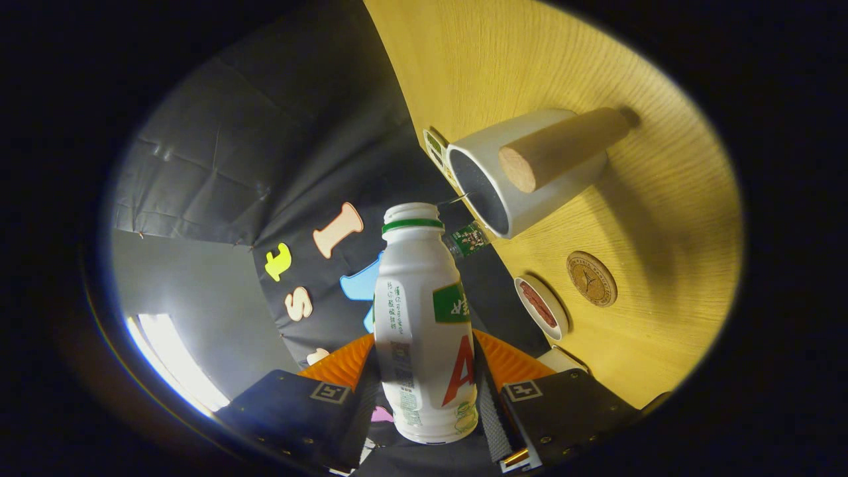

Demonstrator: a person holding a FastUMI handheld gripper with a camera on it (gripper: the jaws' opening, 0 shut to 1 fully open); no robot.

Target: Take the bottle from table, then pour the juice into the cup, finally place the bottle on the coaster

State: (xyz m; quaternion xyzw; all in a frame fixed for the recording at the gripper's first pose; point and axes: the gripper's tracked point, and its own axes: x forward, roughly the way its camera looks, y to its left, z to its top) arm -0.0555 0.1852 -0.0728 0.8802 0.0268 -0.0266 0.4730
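**Bottle held between the fingers, lifted and tipped toward the cup**

The gripper [424, 381] is closed on a white plastic juice bottle with a green neck ring and a green-and-red label [424, 331]: one finger [338, 363] presses the bottle's one side and the other presses its opposite side, so the bottle sits squeezed between them. The bottle's cap is off and its open white mouth points away from the fingers.

The whole scene is rolled sideways, so the pale yellow wooden table [662, 218] stands like a wall beside the bottle.

Taking the bottle as the landmark: just past its mouth and to the table side stands a white cylindrical cup with a dark inside and a round wooden handle [530, 172], its opening near the bottle's mouth but apart from it. Whether any juice is flowing I cannot tell. Level with the bottle's shoulder, farther out on the table, lies a round cork coaster with a dark printed ring [591, 278]. Between the coaster and the bottle rests a small white round dish with something reddish in it [541, 308].
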